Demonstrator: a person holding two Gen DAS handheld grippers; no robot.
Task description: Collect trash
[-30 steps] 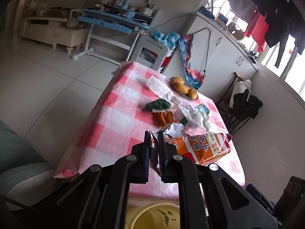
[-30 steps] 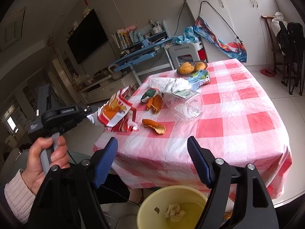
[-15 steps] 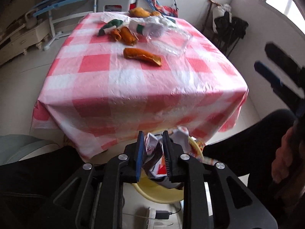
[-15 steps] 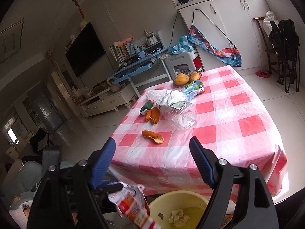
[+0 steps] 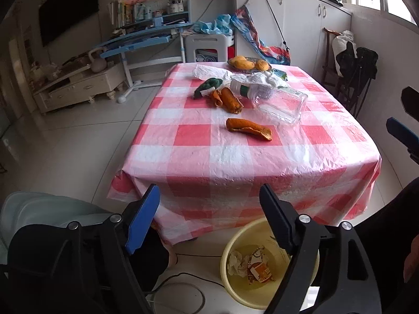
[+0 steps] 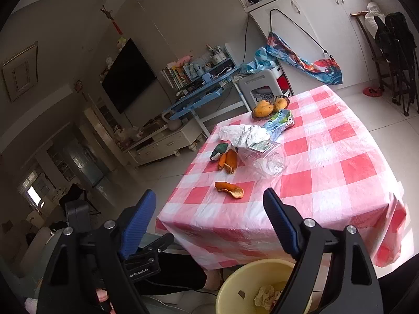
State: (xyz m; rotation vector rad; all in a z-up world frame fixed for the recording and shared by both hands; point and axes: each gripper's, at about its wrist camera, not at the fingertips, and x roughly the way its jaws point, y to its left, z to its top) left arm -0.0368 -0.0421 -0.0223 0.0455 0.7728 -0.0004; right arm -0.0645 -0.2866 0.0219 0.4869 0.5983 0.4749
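While both tools gape, wrapper lies in bin.

Partly hidden and cut off

The yellow bin has its 3 o'clock rim hidden behind a left gripper finger; in the right wrist view the bin is cut off at 6 o'clock. The wrapper print inside is too small to read. The right gripper is cropped at 3 o'clock.
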